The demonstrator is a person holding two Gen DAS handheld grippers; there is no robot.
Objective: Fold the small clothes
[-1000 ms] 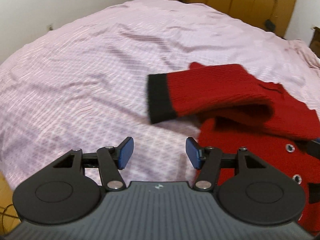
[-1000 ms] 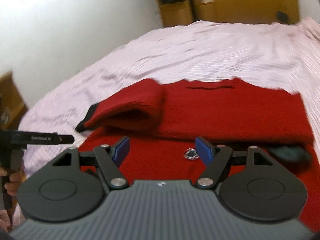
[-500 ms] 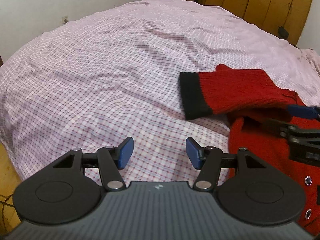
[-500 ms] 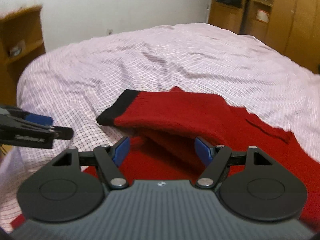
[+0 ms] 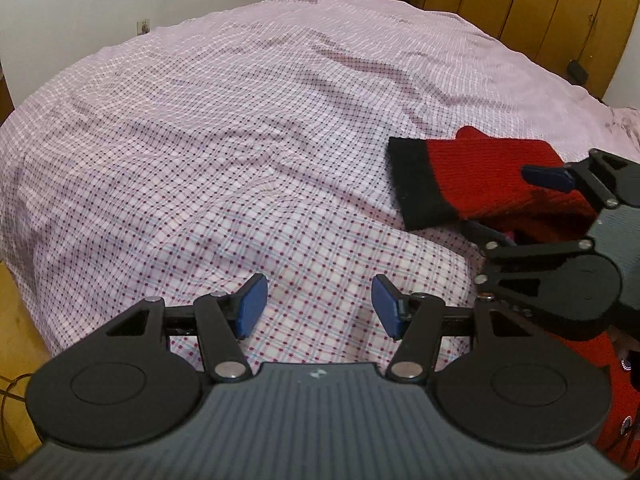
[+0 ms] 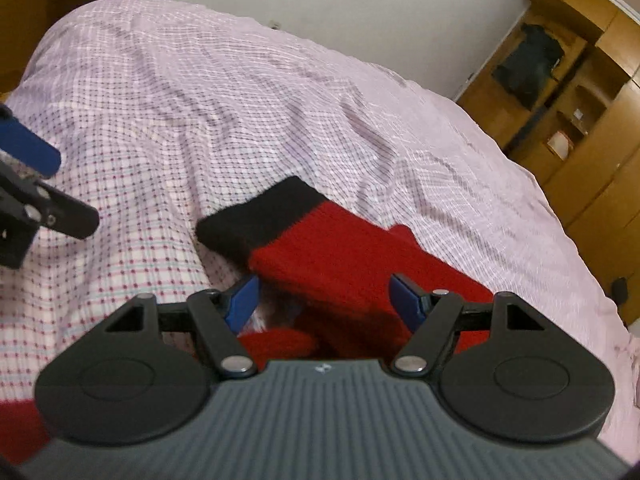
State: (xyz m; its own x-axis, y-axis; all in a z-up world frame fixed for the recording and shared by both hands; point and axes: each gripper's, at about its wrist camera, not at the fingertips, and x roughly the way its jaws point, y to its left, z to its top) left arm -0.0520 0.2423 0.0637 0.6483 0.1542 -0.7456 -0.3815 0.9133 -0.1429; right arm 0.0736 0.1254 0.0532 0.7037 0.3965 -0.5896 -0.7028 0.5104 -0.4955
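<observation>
A red knitted sweater lies on the bed, its sleeve (image 5: pixel 492 176) folded across it and ending in a black cuff (image 5: pixel 420 184). My left gripper (image 5: pixel 316 306) hangs open over bare sheet, left of the cuff, with nothing between its fingers. My right gripper (image 5: pixel 516 208) is rolled on its side at the sleeve, one blue pad (image 5: pixel 546 176) above the red knit and the other finger low by the sheet. In the right wrist view the right gripper (image 6: pixel 324 300) stands open with the sleeve (image 6: pixel 340 264) between and beyond its fingers; the cuff (image 6: pixel 260 216) lies just ahead.
The pink checked bedsheet (image 5: pixel 240 140) is wrinkled and covers the whole bed. Its edge drops to a wooden floor (image 5: pixel 16 320) at the left. Wooden wardrobes (image 5: pixel 540 8) stand behind the bed. The left gripper (image 6: pixel 48 182) shows at the left edge of the right wrist view.
The right gripper has swung left along the sweater and rolled onto its side, arriving at the sleeve. The left gripper has drifted left, off the sweater and over bare sheet. Both stay open.
</observation>
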